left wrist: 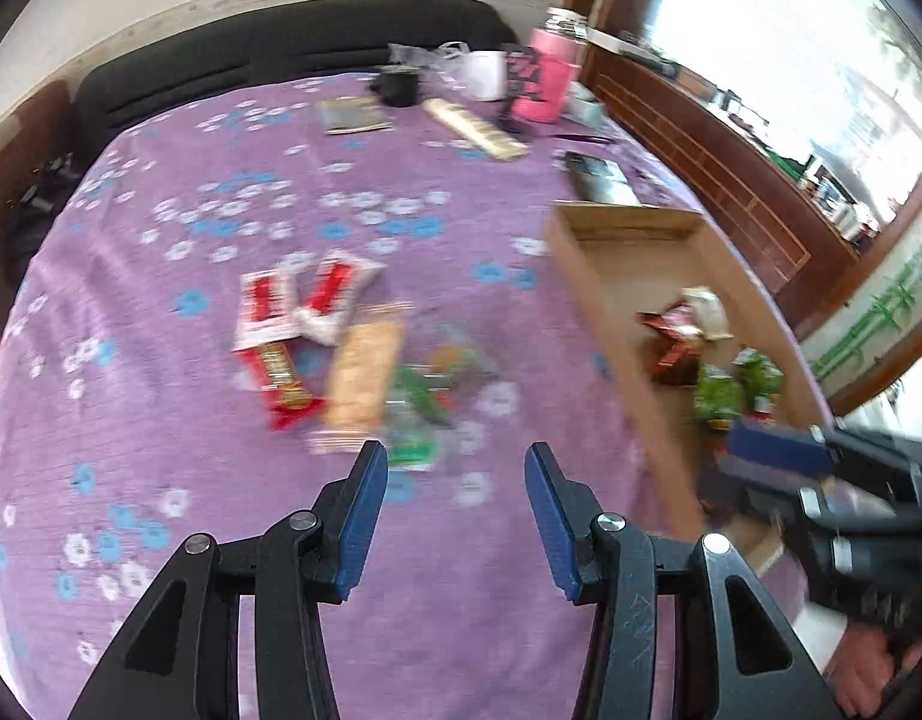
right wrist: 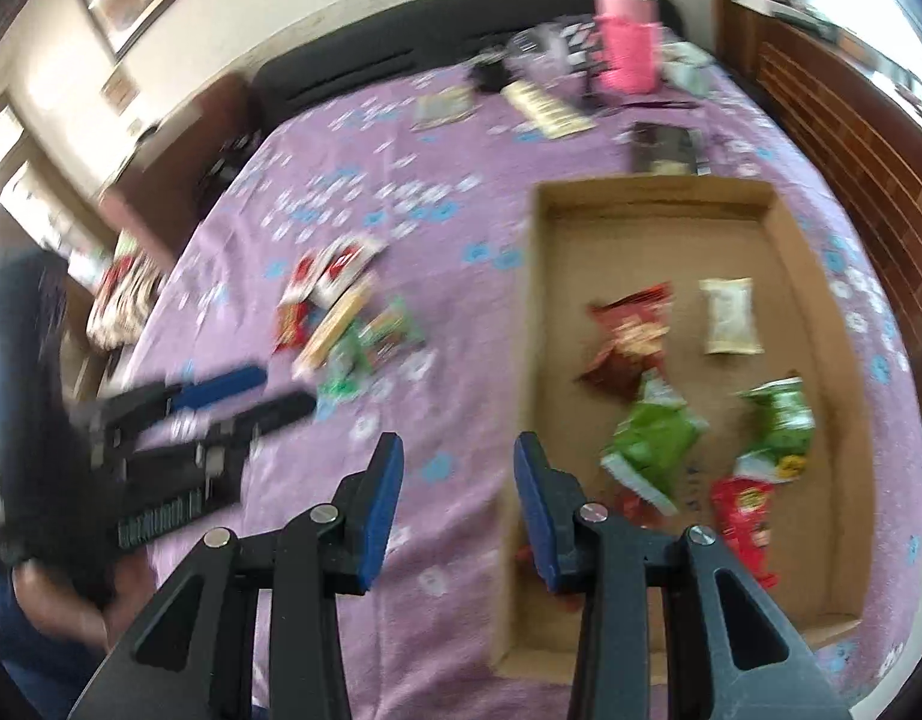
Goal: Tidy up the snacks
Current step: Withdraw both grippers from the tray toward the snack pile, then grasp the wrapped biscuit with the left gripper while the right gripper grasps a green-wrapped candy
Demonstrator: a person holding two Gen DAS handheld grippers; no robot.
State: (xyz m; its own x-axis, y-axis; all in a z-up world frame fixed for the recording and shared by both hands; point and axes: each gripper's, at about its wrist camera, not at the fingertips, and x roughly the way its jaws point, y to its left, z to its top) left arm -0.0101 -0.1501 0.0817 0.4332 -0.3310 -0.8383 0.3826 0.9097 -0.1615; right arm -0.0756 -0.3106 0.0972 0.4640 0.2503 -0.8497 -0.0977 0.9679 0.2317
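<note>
A loose pile of snack packets (left wrist: pixel 341 354) lies on the purple flowered tablecloth (left wrist: pixel 179 468); it also shows in the right wrist view (right wrist: pixel 347 324). A shallow cardboard box (right wrist: pixel 814 312) on the right holds several packets: red (right wrist: pixel 628 336), white (right wrist: pixel 727 315), green (right wrist: pixel 652 438). The box also shows in the left wrist view (left wrist: pixel 586 288). My left gripper (left wrist: pixel 456 468) is open and empty, just short of the pile. My right gripper (right wrist: pixel 458 456) is open and empty above the box's left wall. Each gripper shows blurred in the other's view: the left gripper (right wrist: pixel 245 396), the right gripper (left wrist: pixel 778 450).
At the table's far end stand a pink bottle (left wrist: pixel 547 75), a white mug (left wrist: pixel 484 75), a dark cup (left wrist: pixel 398 84), a long pale packet (left wrist: pixel 475 126) and a dark flat packet (left wrist: pixel 598 177). A dark sofa back lies behind. A wooden cabinet runs along the right.
</note>
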